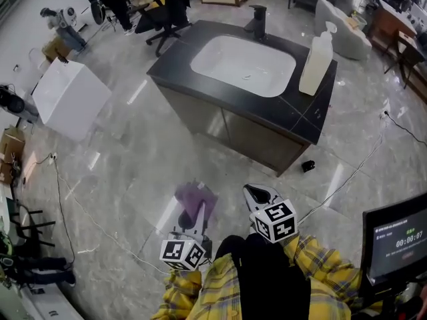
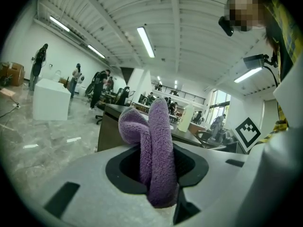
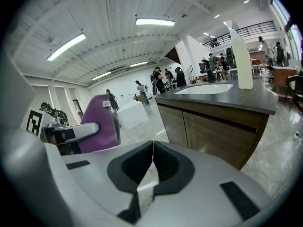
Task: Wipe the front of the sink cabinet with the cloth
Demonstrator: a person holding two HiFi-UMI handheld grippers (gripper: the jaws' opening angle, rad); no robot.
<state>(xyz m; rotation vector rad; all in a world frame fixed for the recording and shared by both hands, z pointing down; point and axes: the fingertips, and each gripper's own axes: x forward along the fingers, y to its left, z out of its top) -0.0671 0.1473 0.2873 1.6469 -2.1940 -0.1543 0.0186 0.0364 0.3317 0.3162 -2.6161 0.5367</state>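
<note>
The sink cabinet (image 1: 267,135) stands ahead of me, brown-fronted with a dark top and a white basin (image 1: 243,64); its front also shows in the right gripper view as the cabinet doors (image 3: 213,131). My left gripper (image 1: 198,213) is shut on a purple cloth (image 1: 195,199), which stands up between the jaws as a folded cloth (image 2: 154,145). My right gripper (image 1: 257,195) is shut with nothing in it, its jaws meeting at the gripper tip (image 3: 152,148). Both grippers hang low near my body, well short of the cabinet front.
A soap bottle (image 1: 315,60) and a black tap (image 1: 257,21) stand on the countertop. A white box (image 1: 70,99) sits on the floor to the left. Cables (image 1: 73,205) run across the marble floor, a small black object (image 1: 307,166) lies by the cabinet's corner, and a monitor (image 1: 395,235) stands at right.
</note>
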